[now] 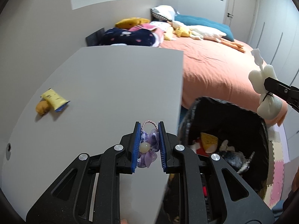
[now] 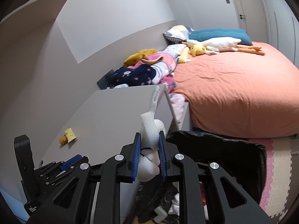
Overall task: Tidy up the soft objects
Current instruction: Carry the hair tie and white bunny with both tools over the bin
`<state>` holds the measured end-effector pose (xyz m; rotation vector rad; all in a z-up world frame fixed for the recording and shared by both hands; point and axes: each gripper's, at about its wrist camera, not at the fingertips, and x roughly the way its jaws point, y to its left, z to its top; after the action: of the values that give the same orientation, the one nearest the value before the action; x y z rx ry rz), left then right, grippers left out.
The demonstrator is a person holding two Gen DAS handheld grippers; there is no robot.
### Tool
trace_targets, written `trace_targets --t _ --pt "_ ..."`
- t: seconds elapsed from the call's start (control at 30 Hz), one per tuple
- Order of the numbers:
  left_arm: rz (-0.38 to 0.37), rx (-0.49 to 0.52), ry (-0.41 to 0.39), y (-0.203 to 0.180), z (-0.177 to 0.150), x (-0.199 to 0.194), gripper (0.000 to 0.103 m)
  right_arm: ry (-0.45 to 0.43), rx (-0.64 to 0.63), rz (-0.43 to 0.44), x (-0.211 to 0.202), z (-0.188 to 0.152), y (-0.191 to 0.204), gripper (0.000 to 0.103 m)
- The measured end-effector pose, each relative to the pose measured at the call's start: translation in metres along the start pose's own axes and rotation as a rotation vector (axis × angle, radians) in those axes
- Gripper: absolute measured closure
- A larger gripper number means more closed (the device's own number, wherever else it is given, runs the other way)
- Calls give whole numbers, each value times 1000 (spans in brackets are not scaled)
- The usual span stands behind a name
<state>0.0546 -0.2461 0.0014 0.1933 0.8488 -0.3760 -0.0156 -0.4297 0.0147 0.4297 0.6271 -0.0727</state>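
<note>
My left gripper (image 1: 148, 130) is shut on a purple flower hair tie (image 1: 147, 147) with a pale bead, held above the grey table's (image 1: 112, 85) right front corner. My right gripper (image 2: 149, 140) is shut on a white foam piece (image 2: 150, 130) tied with a black cord; the foam piece (image 1: 265, 91) also shows at the right of the left wrist view, over the black bin (image 1: 229, 115). A yellow tube and a small brown soft toy (image 1: 52, 101) lie on the table at the left.
The black bin (image 2: 243, 149) beside the table holds several soft items. Behind it stands a bed with an orange sheet (image 1: 214, 63), plush toys, pillows and folded blankets. Foam floor mats (image 2: 276, 168) lie at the right. A door (image 1: 241, 1) is at the far wall.
</note>
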Motion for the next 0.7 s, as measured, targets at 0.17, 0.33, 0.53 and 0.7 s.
trace_targets --t 0.17,0.33,0.53,0.7 --pt "-25 33 2 -26 -1 2 84 -10 22 -26 -14 -7 -23 82" --pt "-49 63 8 -48 -4 5 84 -20 44 -53 -27 -15 -43 82" --pt "-79 109 19 -75 -10 9 84 -29 65 -79 -42 -24 -64 82" --pt "-108 144 27 -98 -15 11 84 -28 78 -104 -53 -34 -81 82"
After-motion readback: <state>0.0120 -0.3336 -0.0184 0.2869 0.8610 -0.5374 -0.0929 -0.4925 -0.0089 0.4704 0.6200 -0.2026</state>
